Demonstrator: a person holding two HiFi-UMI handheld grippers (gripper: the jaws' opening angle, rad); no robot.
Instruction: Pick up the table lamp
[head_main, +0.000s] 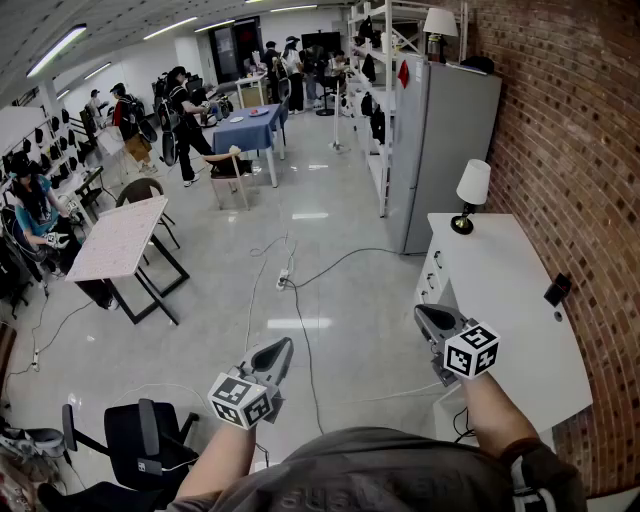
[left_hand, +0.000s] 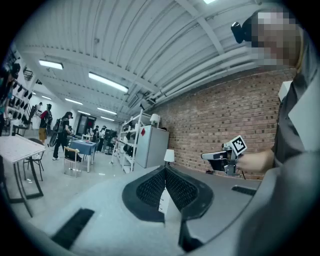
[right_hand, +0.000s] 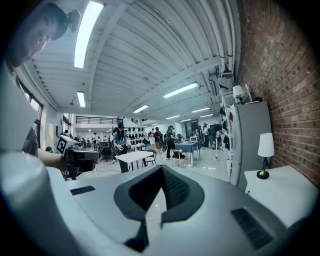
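Observation:
The table lamp (head_main: 470, 195), with a white shade and a dark base, stands upright at the far end of a white table (head_main: 510, 310) by the brick wall. It also shows small in the left gripper view (left_hand: 169, 156) and at the right of the right gripper view (right_hand: 264, 151). My right gripper (head_main: 432, 318) hovers over the table's near left edge, well short of the lamp, jaws shut and empty. Over the floor to the left of the table, my left gripper (head_main: 278, 355) is held shut with nothing in it.
A tall grey cabinet (head_main: 445, 140) stands just behind the lamp, with shelving beyond it. A small dark object (head_main: 557, 289) sits against the brick wall. Cables and a power strip (head_main: 284, 278) lie on the floor. A black chair (head_main: 150, 440) is near left; people and tables stand farther off.

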